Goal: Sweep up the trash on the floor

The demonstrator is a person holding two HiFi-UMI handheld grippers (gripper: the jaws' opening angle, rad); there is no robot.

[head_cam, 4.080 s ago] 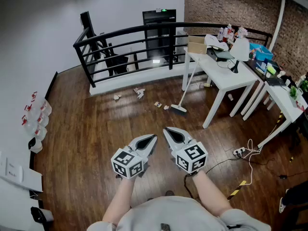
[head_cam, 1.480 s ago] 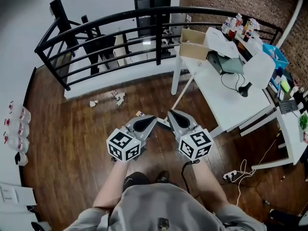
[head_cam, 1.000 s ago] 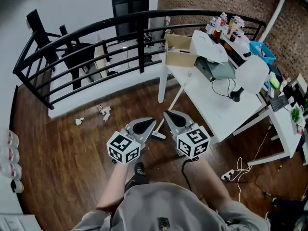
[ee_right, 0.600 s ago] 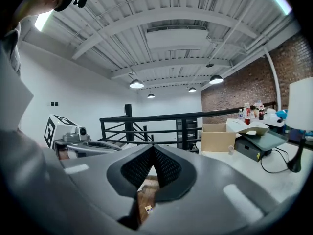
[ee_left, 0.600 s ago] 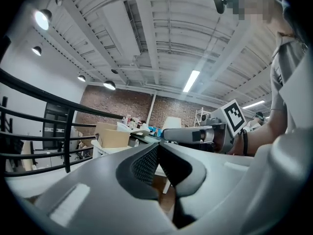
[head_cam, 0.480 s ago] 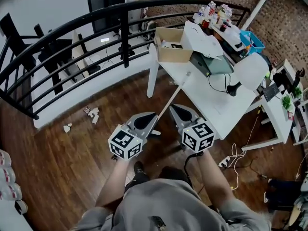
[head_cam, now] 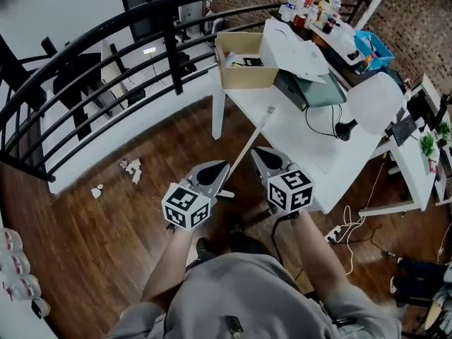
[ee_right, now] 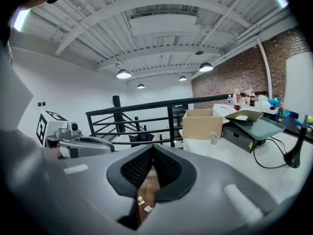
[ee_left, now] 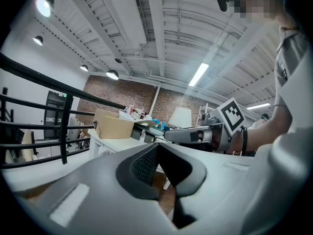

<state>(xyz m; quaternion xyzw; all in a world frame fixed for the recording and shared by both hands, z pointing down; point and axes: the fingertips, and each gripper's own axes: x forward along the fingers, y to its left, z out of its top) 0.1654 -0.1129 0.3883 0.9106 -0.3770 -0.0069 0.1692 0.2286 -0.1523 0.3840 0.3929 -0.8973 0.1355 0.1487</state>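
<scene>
Holds left gripper (head_cam: 226, 165) and right gripper (head_cam: 255, 150) shut and empty. Points both toward the pale long-handled broom (head_cam: 257, 133) leaning on the white bench (head_cam: 289, 129), likely to grab it.

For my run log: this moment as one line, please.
left gripper: jaws shut, empty | right gripper: jaws shut, empty | broom: leans on table, unheld | trash: on floor
</scene>
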